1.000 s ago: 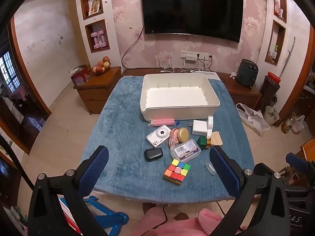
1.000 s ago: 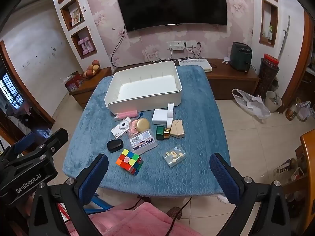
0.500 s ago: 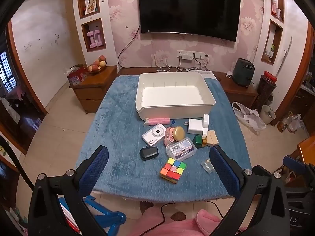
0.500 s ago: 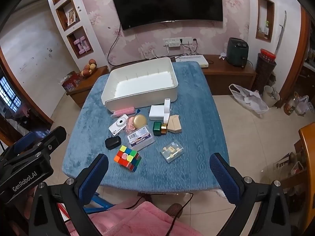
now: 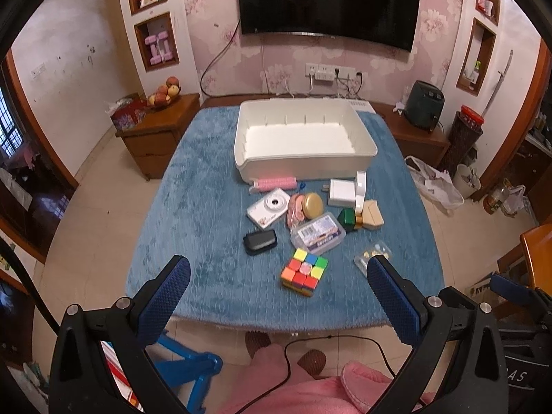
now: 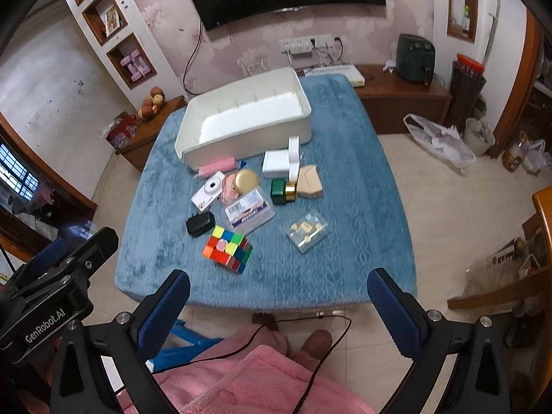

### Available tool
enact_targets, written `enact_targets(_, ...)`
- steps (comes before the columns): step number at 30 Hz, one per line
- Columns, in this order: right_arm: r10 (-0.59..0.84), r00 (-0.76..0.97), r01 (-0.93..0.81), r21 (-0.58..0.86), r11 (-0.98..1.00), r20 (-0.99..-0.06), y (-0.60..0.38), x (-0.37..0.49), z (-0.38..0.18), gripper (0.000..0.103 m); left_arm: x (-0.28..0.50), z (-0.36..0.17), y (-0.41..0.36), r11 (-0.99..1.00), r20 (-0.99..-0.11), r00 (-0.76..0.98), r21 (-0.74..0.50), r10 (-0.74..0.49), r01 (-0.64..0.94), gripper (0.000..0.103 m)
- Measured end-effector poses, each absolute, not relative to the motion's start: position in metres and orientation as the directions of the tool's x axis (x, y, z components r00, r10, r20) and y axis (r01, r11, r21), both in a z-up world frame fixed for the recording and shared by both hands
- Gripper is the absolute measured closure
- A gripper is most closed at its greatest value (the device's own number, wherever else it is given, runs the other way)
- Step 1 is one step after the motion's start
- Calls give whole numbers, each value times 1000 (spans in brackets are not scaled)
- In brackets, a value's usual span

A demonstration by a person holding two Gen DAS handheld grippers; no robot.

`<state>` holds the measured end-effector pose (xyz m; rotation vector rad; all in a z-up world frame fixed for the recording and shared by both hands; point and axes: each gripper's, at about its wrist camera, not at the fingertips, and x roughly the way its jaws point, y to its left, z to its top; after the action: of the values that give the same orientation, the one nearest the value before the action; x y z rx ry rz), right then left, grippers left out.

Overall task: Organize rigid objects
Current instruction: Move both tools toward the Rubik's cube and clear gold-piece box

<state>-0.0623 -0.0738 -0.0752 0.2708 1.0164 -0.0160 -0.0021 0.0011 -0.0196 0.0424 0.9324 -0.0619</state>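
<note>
meanwhile both grippers pulled back from the bin (image 5: 303, 145), jaws apart, holding nothing.

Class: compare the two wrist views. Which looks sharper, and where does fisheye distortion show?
Left wrist view: crisp, the cube sharp; walls bow strongly toward the dark corners. Right wrist view: softer, slightly smeared on the white bin and cube; the door frame at right curves.

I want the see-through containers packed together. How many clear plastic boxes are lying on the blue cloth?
2. One clear labelled box lies mid-cluster, just beyond the puzzle cube. The other, a clear box of small gold pieces, lies apart toward the right. None seems hidden, though the cluster overlaps.
</note>
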Motion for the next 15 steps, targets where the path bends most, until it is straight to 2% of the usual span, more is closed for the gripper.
enact_targets(15, 273, 377, 242, 378, 894, -885, -98, -47, -119, 0, 5, -48, 0, 996, -898, 440, 3, -36, 87, 1)
